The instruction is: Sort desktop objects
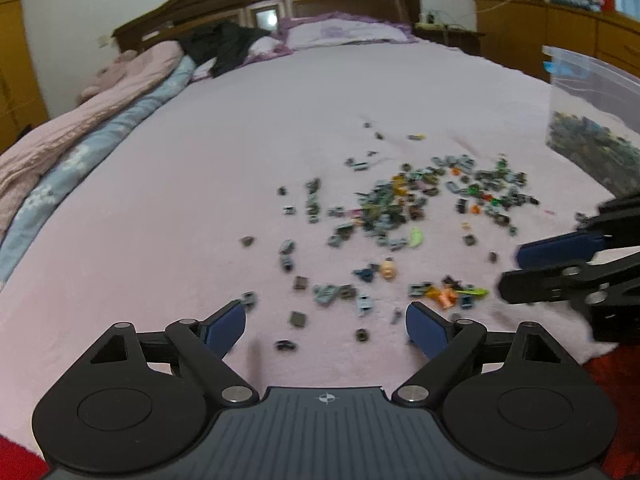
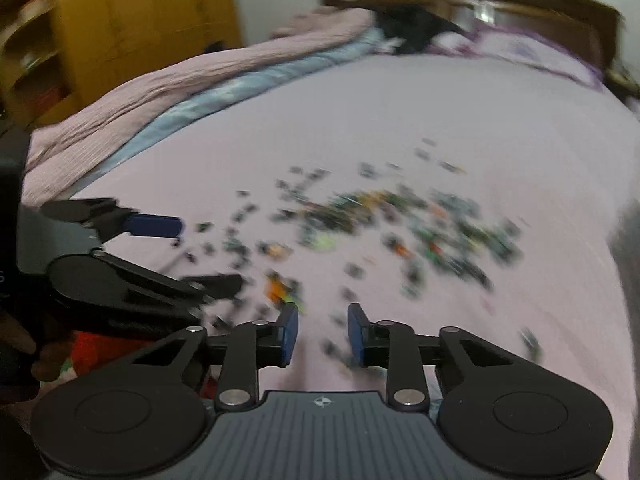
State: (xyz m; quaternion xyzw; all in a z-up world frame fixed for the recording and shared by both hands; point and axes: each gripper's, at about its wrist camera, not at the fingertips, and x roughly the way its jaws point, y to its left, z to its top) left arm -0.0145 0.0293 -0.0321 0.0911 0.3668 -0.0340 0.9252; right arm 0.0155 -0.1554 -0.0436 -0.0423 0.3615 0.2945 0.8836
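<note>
Nearest, the left gripper [image 1: 326,326] hangs low over the pink bedspread [image 1: 200,168] with its jaws spread wide and nothing between them, a few stray dark pieces lying on the cloth just ahead of its pads. The right gripper [image 2: 323,330] has its jaws parted more narrowly, also empty as far as the blur allows (that view is smeared by motion). Beyond both lies the scatter of small toy bricks [image 1: 420,208], thin at the near edge and thickest in the middle. Farther right stands a clear plastic bin [image 1: 592,92], already holding a layer of pieces. My read: this is the approach before a pick; next comes settling on one isolated near brick and closing squarely on it
</note>
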